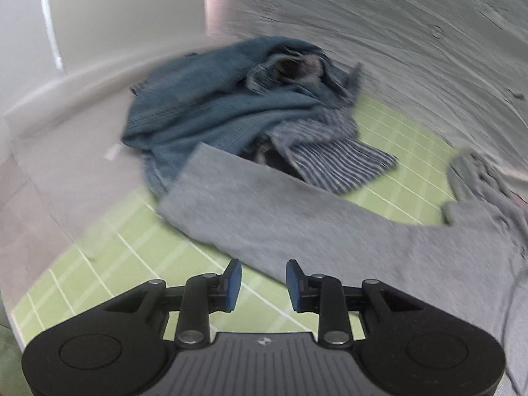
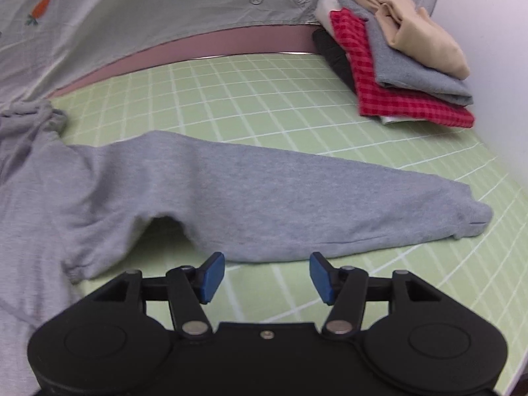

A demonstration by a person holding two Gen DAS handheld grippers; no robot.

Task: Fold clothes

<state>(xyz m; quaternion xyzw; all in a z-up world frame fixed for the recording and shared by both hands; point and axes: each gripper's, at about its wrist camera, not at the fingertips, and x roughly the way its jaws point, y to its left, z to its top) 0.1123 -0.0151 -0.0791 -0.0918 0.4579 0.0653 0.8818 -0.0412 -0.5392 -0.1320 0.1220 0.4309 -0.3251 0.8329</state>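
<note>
In the left wrist view, the left claw (image 1: 263, 283) sits at the bottom centre of the frame with its blue pads spread apart and nothing between them. Just above it a sleeve of the grey sweatshirt (image 1: 297, 221) runs across the middle of the frame, from centre left to the right edge, lying flat on the green grid mat (image 1: 406, 151). The sleeve's near edge passes just above the fingertips; whether it touches them cannot be told. Behind the sleeve, in the upper centre, lies a rumpled heap of blue denim clothes (image 1: 211, 99), and a striped blue garment (image 1: 340, 161) pokes out from under it at centre right.

In the right wrist view, the right claw (image 2: 266, 275) is at the bottom centre, its pads also spread wide and empty. The other sleeve of the grey sweatshirt stretches from the left edge to the centre right, its cuff (image 2: 472, 221) resting flat on the mat. The sleeve's lower edge lies just above the fingertips. In the upper right corner stands a stack of folded clothes (image 2: 406, 69), well apart from the claw: beige on top, then grey, red check, and dark and white pieces beneath. A grey sheet with carrot prints (image 2: 148, 10) fills the upper left.
</note>
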